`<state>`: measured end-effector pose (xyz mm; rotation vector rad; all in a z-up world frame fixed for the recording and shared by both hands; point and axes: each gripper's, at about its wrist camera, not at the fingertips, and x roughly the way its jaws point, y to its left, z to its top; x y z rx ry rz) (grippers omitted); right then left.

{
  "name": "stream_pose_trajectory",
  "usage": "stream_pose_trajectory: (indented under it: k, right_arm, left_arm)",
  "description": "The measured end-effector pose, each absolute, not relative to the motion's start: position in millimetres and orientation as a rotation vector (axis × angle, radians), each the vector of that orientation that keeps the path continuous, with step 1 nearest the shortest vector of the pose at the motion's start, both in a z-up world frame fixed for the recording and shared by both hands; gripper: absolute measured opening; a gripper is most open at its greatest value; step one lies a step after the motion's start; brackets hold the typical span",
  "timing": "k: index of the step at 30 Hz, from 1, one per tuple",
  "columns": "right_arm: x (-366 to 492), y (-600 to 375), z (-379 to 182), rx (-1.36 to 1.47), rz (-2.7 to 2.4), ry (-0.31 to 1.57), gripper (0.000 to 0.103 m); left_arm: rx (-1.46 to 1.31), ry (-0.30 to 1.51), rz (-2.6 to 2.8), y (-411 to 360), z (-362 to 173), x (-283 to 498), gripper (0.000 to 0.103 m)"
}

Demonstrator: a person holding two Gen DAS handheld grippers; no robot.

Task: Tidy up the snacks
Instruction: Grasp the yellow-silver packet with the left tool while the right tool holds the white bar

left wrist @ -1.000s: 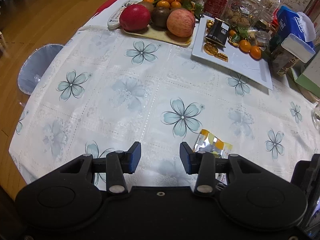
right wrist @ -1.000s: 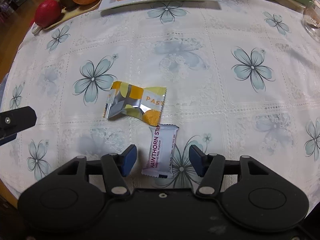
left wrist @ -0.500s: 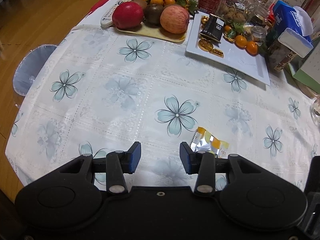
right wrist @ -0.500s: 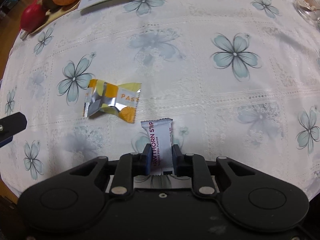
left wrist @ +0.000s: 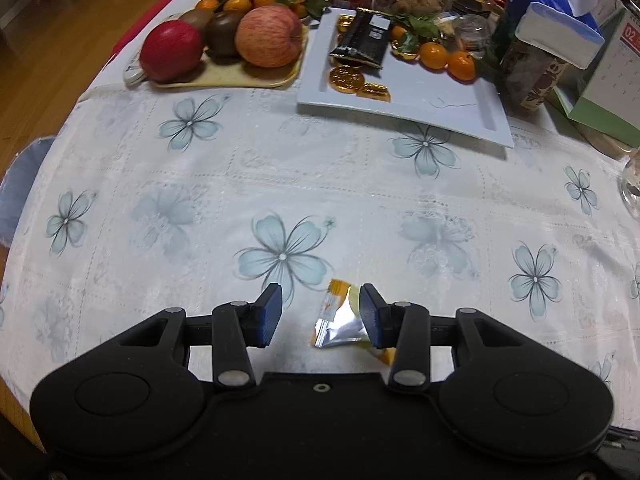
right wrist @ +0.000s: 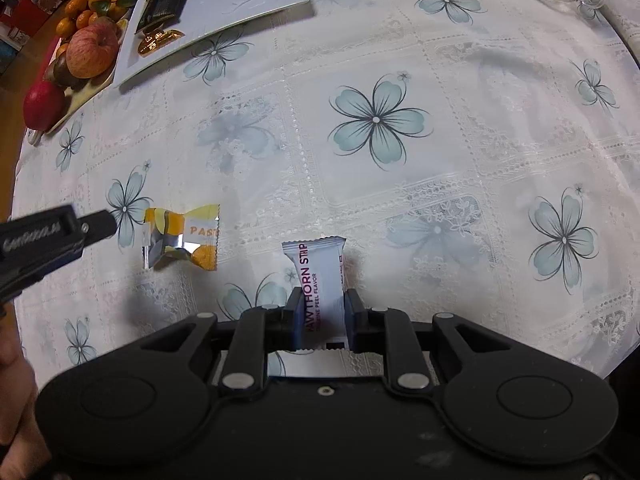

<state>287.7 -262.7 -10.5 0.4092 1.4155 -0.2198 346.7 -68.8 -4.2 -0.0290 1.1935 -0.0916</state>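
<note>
You can read "HAWTHORN STRIP" and "PEEL FLAVOR" on the white snack pack (right wrist: 322, 285). The yellow candy wrapper (right wrist: 182, 236) says "PAS", and the rest is cut off. The calendar (left wrist: 622, 54) shows "02". The other labels are too blurry to read.

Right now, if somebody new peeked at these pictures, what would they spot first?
Probably the white snack packet pinched between the right gripper fingers, just above the flowery tablecloth. Next, the yellow and silver candy lying on the cloth between the open left gripper fingers. At the far edge, big apples and oranges sit beside a white tray of gold coins.
</note>
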Motion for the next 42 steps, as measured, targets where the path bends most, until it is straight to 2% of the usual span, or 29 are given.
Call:
stream_pose_trajectory:
  k: [17, 29, 33, 37, 42]
  right_arm:
    - [284.3, -267.3, 5.3, 0.450, -0.161, 1.386, 0.020]
    - [284.3, -269.3, 1.1, 0.437, -0.192, 1.394, 0.020]
    - [284.2, -268.3, -0.7, 0.426, -0.199, 1.398, 0.020]
    - [285.3, -269.3, -1.0, 0.438, -0.208, 1.397, 0.020]
    - [286.6, -269.4, -0.9, 0.447, -0.209, 1.396, 0.020]
  left_arm:
    - [0.100, 1.332, -0.070, -91.5, -57.1, 383.4, 0.050]
    - [0.116, 1.406, -0.110, -67.9, -54.1, 355.7, 0.050]
    - [0.015, 1.418, -0.163, -53.2, -41.1, 348.4, 0.050]
    - [-0.070, 1.385, -0.191, -46.9, -26.3, 346.3, 0.050]
    - [-0.003, 1.354, -0.229, -69.4, -25.1, 345.1, 0.049]
